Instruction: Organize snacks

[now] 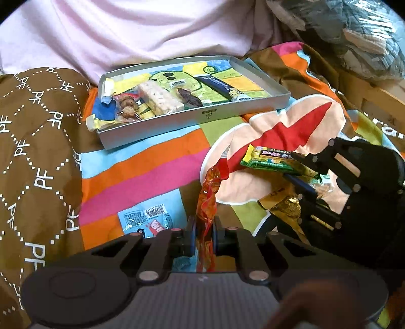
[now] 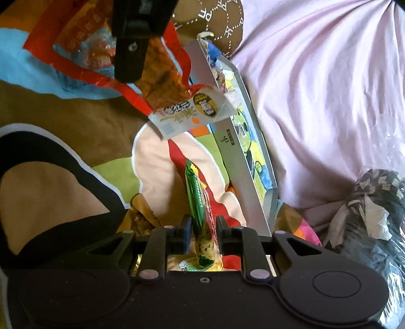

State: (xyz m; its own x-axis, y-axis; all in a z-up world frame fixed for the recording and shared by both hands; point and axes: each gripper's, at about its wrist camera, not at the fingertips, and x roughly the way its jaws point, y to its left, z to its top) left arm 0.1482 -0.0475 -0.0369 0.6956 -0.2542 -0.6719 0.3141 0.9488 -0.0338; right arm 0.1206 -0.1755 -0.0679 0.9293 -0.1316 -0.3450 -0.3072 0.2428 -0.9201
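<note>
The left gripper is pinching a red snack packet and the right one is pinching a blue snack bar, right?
Not quite. The right gripper is pinching a green snack bar, not blue; the right wrist view shows it. The left gripper does pinch the red snack packet.

The brown cloth point(image 1: 38, 141) is showing the white letters "PF" repeating inside a dotted diamond grid; the same letters are appearing on it in the right wrist view point(image 2: 215, 15); the patterned blanket point(image 1: 395, 131) is showing white letters reading "ra" at its right edge; print on the snack wrappers and on the tray wall point(image 1: 205, 112) is staying too small to read.
</note>
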